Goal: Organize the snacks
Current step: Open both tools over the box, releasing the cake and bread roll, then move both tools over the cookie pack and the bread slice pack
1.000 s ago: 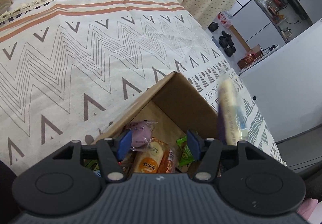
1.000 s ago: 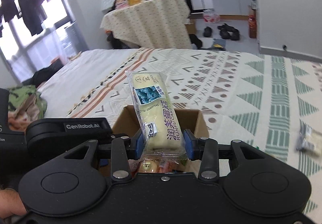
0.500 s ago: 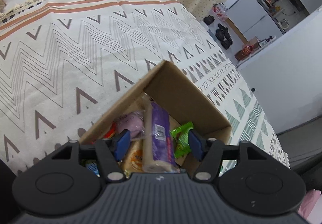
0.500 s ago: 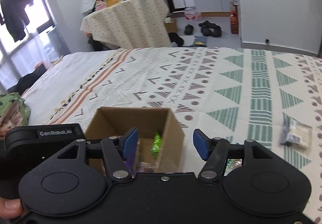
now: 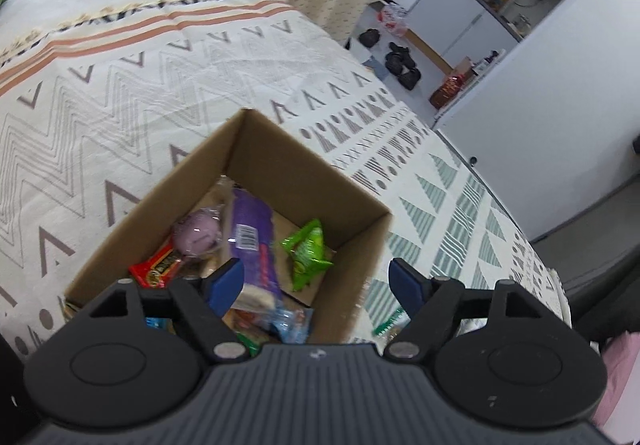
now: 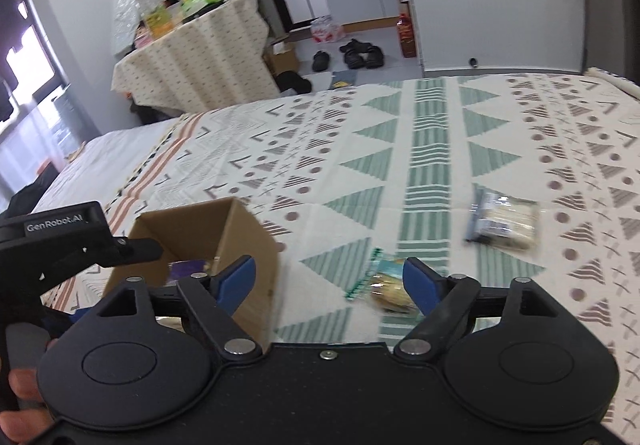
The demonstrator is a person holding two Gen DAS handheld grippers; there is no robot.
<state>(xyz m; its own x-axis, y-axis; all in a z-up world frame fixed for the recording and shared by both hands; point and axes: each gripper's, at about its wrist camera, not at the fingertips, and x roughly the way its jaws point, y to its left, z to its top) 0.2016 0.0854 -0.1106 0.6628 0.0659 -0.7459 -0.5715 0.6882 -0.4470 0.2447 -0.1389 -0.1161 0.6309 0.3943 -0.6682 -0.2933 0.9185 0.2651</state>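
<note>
An open cardboard box (image 5: pixel 304 169) sits on the patterned bedspread and holds several snacks: a long purple-wrapped cake (image 5: pixel 254 241), a pink round snack (image 5: pixel 198 233), a green packet (image 5: pixel 308 249) and a red packet (image 5: pixel 156 269). My left gripper (image 5: pixel 318 283) is open and empty above the box's near right corner. My right gripper (image 6: pixel 332 283) is open and empty to the right of the box (image 6: pixel 240 241). A small round snack with a green-edged wrapper (image 6: pixel 390 285) lies on the bedspread between its fingers. A pale cracker pack (image 6: pixel 504 221) lies farther right.
The bedspread (image 6: pixel 440 149) ends at a far edge, with floor, shoes (image 6: pixel 356 55) and a cloth-covered table (image 6: pixel 192 57) with bottles beyond. The other gripper's handle (image 6: pixel 60 241) and a hand are at the left of the right wrist view.
My right gripper opened, dropped the long purple cake into the box, and swung right over the loose snacks. My left gripper stayed open and rose a little above the box.
</note>
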